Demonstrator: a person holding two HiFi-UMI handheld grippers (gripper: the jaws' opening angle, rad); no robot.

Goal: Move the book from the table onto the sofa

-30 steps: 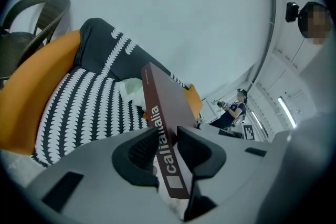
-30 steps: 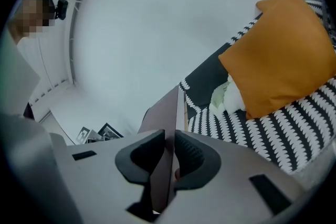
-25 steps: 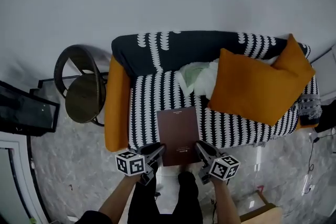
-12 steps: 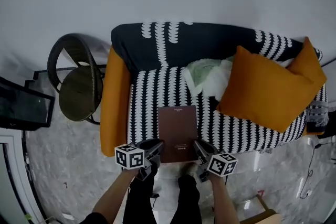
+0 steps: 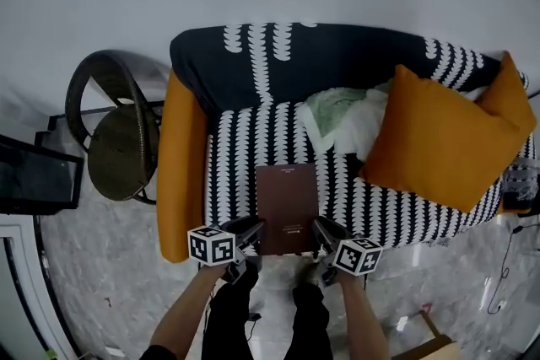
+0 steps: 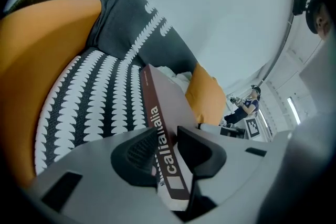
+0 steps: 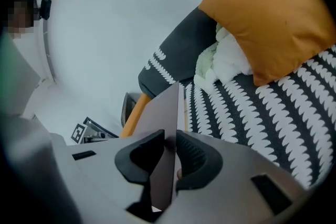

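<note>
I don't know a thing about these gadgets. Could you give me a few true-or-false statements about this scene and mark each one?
1. The left gripper and the right gripper each clamp one side of the dark brown book. True.
2. In the head view, the book is over the seat of the black-and-white patterned sofa. True.
3. The large orange cushion lies on the floor. False: it leans on the sofa, near the end far from the grippers' side.
4. The round dark wicker chair stands on the sofa seat. False: it stands on the floor beside the sofa's orange armrest.
</note>
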